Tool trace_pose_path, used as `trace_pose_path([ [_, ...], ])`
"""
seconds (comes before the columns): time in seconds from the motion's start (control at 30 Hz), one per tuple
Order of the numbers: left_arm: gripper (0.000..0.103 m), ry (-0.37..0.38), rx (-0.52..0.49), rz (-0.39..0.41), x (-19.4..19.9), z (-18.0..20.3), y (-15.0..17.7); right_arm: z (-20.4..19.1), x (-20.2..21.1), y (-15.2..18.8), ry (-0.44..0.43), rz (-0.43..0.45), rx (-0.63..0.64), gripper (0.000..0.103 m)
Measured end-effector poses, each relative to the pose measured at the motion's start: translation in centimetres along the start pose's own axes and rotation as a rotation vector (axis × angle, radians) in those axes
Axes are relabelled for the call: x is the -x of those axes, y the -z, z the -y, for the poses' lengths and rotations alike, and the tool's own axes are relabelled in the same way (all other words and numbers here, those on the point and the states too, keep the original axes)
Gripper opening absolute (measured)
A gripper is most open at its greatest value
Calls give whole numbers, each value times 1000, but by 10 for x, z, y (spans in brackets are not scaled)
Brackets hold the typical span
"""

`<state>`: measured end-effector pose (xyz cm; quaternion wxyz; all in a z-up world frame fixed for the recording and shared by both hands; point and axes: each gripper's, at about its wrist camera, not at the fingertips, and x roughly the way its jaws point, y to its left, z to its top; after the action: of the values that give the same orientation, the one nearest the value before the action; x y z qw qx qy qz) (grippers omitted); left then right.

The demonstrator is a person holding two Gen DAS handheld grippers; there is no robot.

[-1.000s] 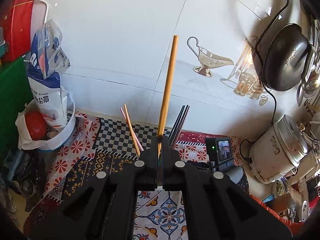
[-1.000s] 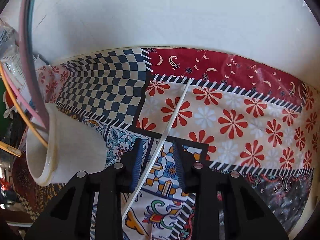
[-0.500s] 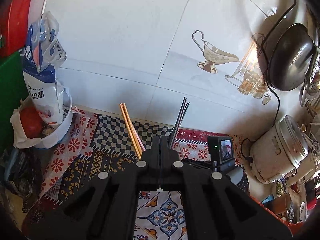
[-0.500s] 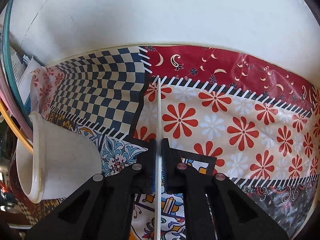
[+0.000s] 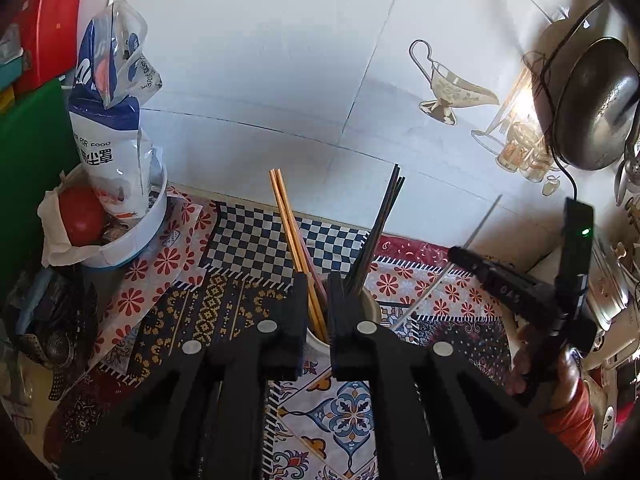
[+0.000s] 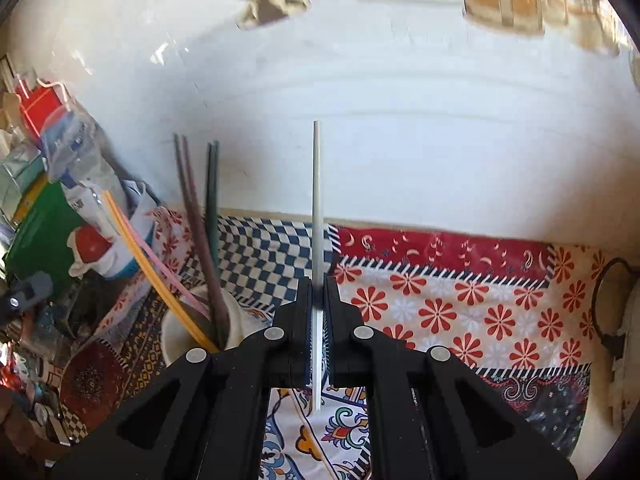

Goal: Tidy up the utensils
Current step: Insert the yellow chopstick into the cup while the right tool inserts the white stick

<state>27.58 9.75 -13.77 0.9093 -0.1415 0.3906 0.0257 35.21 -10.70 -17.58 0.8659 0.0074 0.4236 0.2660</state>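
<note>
The black two-finger left gripper (image 5: pixel 318 312) hangs directly above the white ceramic cup (image 5: pixel 370 308); its jaws are opening, a narrow gap between them, and nothing is pinched there, though the cup's contents show through the gap. The cup stands on the patchwork patterned cloth (image 5: pixel 248 240). Out of it lean a pair of orange chopsticks (image 5: pixel 286 216), tilted left of the cup, and a bundle of dark chopsticks (image 5: pixel 384 216), tilted right.

To the right of the cup, the black two-finger right gripper (image 6: pixel 318 300) is clamped tight on a single white chopstick (image 6: pixel 316 200). The stick runs straight between the pads and sticks out past the fingertips toward the wall, raised off the cloth. The hand (image 5: pixel 556 364) carrying this gripper wears a red sleeve (image 5: pixel 576 424).

Farther left of the cup, near the wall, a white bowl (image 5: pixel 148 220) holds a blue-and-white plastic bag (image 5: pixel 108 120) and a red tomato (image 5: pixel 82 216).

Behind the cup rises the white tiled wall (image 5: pixel 260 60).
</note>
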Motion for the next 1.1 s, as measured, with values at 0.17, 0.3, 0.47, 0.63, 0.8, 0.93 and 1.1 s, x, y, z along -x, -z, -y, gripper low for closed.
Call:
trace_pose_path([
  [0.17, 22, -12, -7, 0, 5, 1, 6, -30, 43, -25, -29, 125, 56, 5],
  [0.3, 36, -37, -18, 7, 10, 1, 10, -54, 68, -43, -59, 198, 106, 5],
  [0.47, 48, -73, -12, 7, 14, -4, 14, -82, 63, -50, -110, 210, 165, 5],
  [0.63, 54, -114, 9, -5, 13, -13, 19, -96, 31, -33, -125, 132, 211, 5],
  [0.8, 55, -153, 15, -12, 13, -19, 25, -91, 0, -16, -128, 20, 217, 5],
  [0.93, 55, -163, 10, -21, 12, -20, 28, -91, -18, -2, -123, -64, 253, 6],
  [1.1, 55, -158, -9, -30, 11, -13, 31, -100, -16, 10, -105, -107, 313, 12],
])
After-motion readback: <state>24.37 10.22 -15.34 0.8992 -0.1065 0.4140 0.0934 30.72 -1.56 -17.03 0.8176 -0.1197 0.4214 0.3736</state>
